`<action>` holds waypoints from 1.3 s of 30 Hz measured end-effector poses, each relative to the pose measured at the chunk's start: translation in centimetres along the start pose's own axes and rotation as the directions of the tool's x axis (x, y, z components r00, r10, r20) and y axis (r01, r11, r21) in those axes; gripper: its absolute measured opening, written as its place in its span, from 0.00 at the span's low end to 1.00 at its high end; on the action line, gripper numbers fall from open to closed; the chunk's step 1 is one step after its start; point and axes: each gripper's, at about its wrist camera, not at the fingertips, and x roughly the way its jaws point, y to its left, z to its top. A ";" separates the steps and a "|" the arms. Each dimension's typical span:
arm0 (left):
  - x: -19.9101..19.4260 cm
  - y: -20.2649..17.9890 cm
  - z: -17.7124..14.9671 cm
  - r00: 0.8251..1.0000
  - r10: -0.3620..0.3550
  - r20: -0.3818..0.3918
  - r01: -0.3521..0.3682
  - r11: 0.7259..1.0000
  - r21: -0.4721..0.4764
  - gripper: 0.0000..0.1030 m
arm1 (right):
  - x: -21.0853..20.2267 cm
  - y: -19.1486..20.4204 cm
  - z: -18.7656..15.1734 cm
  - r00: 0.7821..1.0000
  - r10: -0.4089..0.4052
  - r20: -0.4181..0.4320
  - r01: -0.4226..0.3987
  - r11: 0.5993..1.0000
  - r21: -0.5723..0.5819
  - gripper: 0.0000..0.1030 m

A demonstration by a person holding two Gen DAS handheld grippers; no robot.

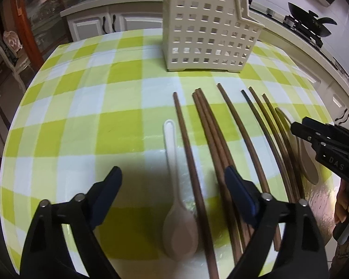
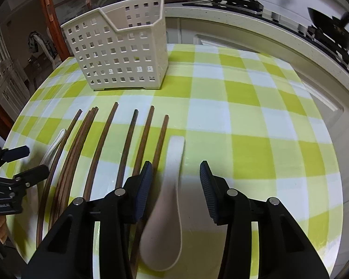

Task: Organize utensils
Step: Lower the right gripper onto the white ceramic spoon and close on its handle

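Utensils lie in a row before the cream perforated plastic caddy (image 2: 121, 44) – nothing stowed. Right gripper (image 2: 176, 186) jaws half-open astride the white ceramic spoon (image 2: 167, 197), untouched; left gripper (image 1: 173, 187) wide over another spoon and brown wooden chopsticks (image 1: 221, 139).

Left gripper (image 1: 173, 176) jaws gape over a white spoon (image 1: 176, 211) beside brown chopsticks (image 1: 211, 139); caddy (image 1: 209, 28) stands beyond.

Both wrist views looking steeply down, close over the checked tablecloth (image 1: 81, 121), toward the white holder (image 1: 209, 28) at the far side. Left view set left of the holder, right view right; chopsticks (image 2: 128, 144) below the holder shared.
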 end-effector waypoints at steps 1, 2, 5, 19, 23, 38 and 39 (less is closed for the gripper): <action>0.2 -0.2 0.1 1.000 0.001 0.005 -0.001 1.000 0.006 0.77 | 0.3 0.2 0.2 1.000 -0.005 -0.006 0.005 1.000 -0.009 0.35; 0.3 -0.3 0.2 1.000 0.002 0.006 -0.002 1.000 0.008 0.73 | 0.4 0.2 0.2 1.000 -0.008 -0.010 0.008 1.000 -0.012 0.34; 1.1 -0.3 0.7 1.000 0.002 0.002 -0.002 1.000 -0.001 0.62 | 1.0 0.1 0.5 1.000 -0.005 -0.020 0.005 1.000 -0.004 0.33; 1.7 0.7 1.9 1.000 0.000 -0.001 0.000 1.000 0.006 0.34 | 1.8 -0.5 1.2 1.000 0.008 -0.024 -0.008 1.000 0.009 0.32; 0.4 0.4 1.9 0.999 -0.029 0.032 0.028 1.000 0.013 0.34 | 2.0 -0.6 1.1 1.000 0.009 -0.026 -0.008 1.000 0.009 0.32; 2.0 0.5 1.3 0.998 0.060 0.000 -0.060 0.997 0.039 0.29 | 2.1 -0.5 1.0 1.000 0.008 -0.025 -0.008 1.000 -0.006 0.32; 2.0 0.5 1.4 0.998 0.056 0.002 -0.056 0.998 0.035 0.28 | 2.2 -0.5 1.0 1.000 0.008 -0.027 -0.008 1.000 -0.007 0.32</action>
